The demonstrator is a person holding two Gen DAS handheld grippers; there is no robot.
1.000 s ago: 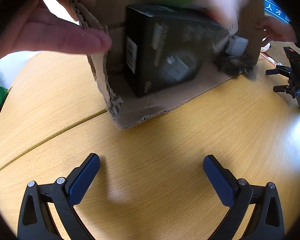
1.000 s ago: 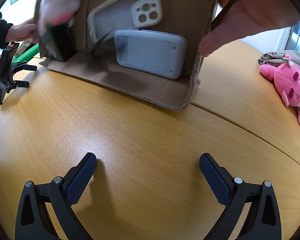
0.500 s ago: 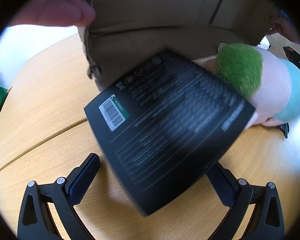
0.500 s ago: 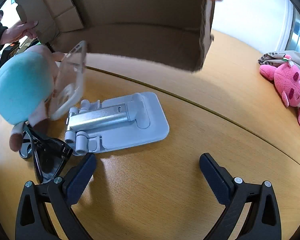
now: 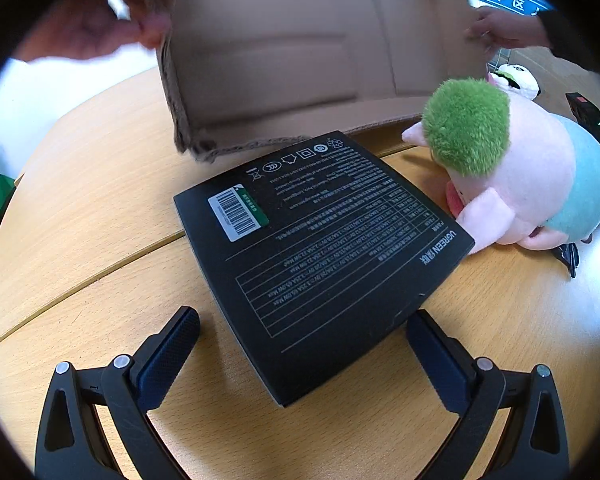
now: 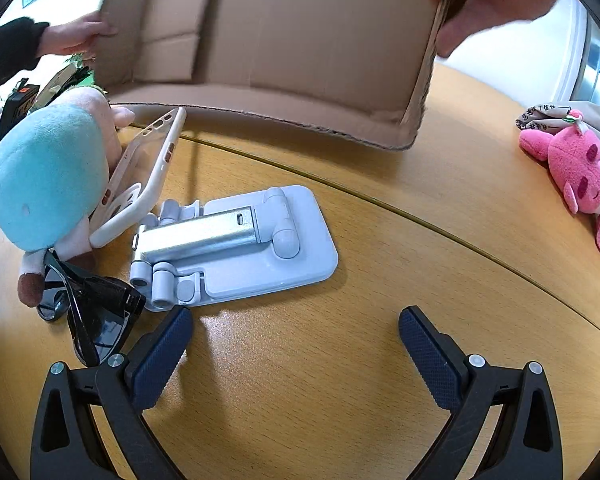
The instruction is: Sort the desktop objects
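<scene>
A flat black product box [image 5: 320, 256] lies on the wooden table, its near corner between the open fingers of my left gripper [image 5: 302, 340]. Right of it lies a plush pig [image 5: 528, 176] with green hair and a teal body; the same plush pig [image 6: 48, 176] shows at the left of the right wrist view. There a clear phone case [image 6: 140, 184] leans on the plush, beside a grey folding phone stand [image 6: 236, 248] and black sunglasses [image 6: 96, 312]. My right gripper [image 6: 294, 336] is open over bare table. Hands hold a tipped cardboard box [image 6: 284, 52] above.
A pink plush toy [image 6: 580, 172] lies at the table's right edge. A black tripod device [image 5: 588, 120] stands far right behind the pig. One hand [image 5: 100, 20] grips the cardboard box [image 5: 300, 52] on the left, another hand [image 5: 500, 32] on the right.
The cardboard box was tipped and lifted; the black box, plush pig, phone case, stand and sunglasses slid out onto the table and have come to rest. Both grippers have stayed still.
</scene>
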